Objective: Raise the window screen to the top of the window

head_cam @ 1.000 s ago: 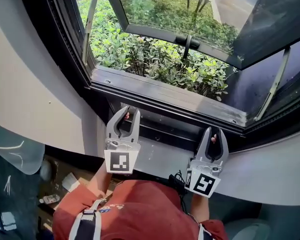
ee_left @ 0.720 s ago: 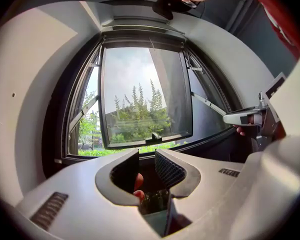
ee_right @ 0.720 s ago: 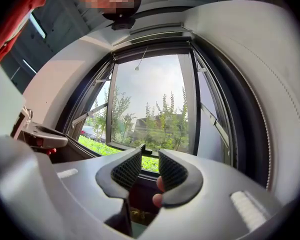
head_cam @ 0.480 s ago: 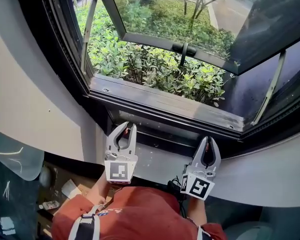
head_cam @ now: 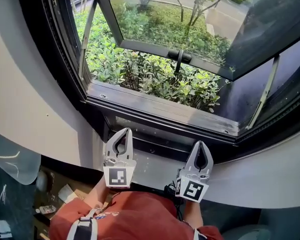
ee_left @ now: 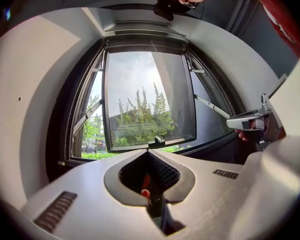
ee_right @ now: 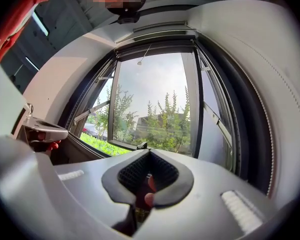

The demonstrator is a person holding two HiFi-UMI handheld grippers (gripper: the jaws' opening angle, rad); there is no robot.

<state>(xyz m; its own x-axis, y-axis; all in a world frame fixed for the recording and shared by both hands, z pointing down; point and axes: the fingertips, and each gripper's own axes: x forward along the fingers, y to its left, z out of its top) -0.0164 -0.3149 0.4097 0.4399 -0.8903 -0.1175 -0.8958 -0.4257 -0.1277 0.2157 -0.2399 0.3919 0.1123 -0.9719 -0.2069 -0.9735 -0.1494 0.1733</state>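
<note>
Grey left tongs (head_cam: 126,130), right tongs (head_cam: 200,143) newly together, red tabs (ee_left: 145,192) within

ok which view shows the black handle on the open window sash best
The head view: the handle shows whole and sharp on the sash's lower rail, against green bushes. The left gripper view shows it only as a small dark bump at the sash's edge; the right gripper view, much the same.
</note>
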